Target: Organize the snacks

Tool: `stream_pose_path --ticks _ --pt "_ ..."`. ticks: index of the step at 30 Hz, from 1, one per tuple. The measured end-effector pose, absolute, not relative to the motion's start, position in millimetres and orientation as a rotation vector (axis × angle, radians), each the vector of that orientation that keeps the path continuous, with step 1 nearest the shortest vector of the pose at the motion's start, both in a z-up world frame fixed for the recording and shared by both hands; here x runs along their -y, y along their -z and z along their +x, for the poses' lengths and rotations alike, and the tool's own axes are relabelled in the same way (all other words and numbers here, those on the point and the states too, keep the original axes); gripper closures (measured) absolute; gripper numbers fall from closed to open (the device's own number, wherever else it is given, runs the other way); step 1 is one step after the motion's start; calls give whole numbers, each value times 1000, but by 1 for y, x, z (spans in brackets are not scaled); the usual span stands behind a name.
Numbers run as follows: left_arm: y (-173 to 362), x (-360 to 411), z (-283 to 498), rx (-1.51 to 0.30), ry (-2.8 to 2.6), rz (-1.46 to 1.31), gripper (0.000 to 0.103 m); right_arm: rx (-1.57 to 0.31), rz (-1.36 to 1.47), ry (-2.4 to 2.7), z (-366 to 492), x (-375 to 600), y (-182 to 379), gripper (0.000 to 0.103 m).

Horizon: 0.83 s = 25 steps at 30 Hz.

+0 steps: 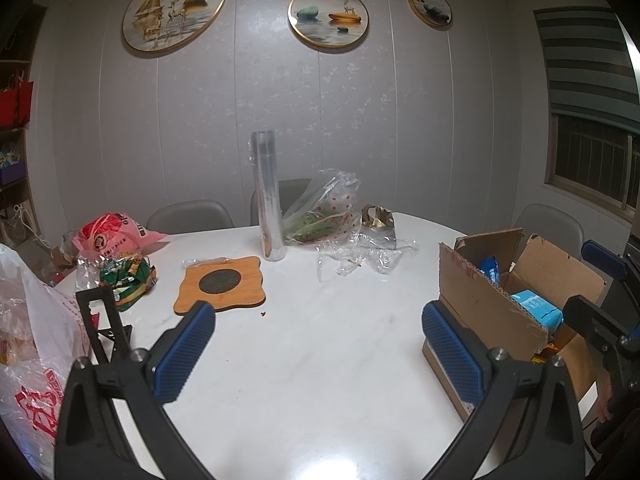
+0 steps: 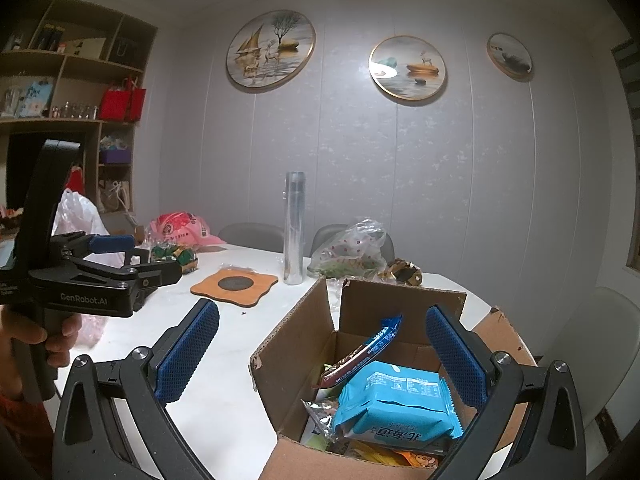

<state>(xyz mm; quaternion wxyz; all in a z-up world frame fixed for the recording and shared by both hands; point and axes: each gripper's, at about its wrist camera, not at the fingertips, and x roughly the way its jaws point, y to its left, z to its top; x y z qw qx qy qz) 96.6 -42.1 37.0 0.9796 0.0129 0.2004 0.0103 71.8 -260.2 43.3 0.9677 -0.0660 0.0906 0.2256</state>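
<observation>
Hovering with jaws spread wide, right gripper [image 2: 322, 354] hangs empty above cardboard box [image 2: 288, 344] holding blue snack pack [image 2: 394, 400]; left gripper [image 1: 318, 350] likewise gapes empty. Loose flaps could snag fingers.

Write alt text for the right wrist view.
An open right gripper hovers over an open cardboard box of snacks, a light blue packet on top. Beyond it, the white table holds a wooden trivet, a tall clear tube and plastic bags; the left gripper is at left.
</observation>
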Motion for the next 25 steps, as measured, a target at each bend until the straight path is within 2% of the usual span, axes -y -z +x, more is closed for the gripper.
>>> stream_pose_path --ticks 25 --pt "-37 42 97 -404 -16 31 1 -187 -134 -456 72 260 -43 0"
